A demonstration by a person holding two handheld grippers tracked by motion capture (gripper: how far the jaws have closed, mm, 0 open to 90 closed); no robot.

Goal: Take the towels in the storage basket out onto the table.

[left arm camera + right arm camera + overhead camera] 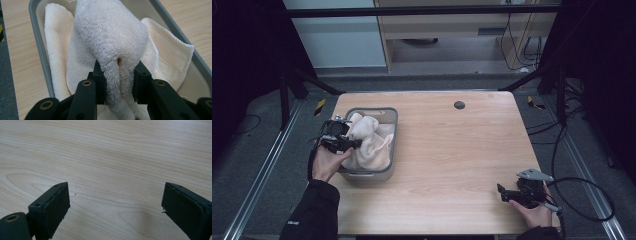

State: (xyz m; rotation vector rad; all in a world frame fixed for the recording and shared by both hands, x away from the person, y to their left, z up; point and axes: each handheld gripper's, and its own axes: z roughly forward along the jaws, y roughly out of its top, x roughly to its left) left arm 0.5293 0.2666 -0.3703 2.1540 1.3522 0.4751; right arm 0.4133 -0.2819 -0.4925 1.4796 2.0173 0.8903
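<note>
Lifting the cream terry towel (110, 37) from the grey plastic bin (389, 116) at left-centre works best straight up, left tool (119, 82) clamped on its fold, right tool (115, 207) wide open, empty.

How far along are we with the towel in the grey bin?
Done: the left tool is shut on a bunched fold of the cream towel. In hand: that fold is raised, but most of the towel lies in the grey bin, one corner draped over its rim. Left: whichever way it is going, the towel is not yet settled. The right tool is open and empty above the wooden table.
</note>
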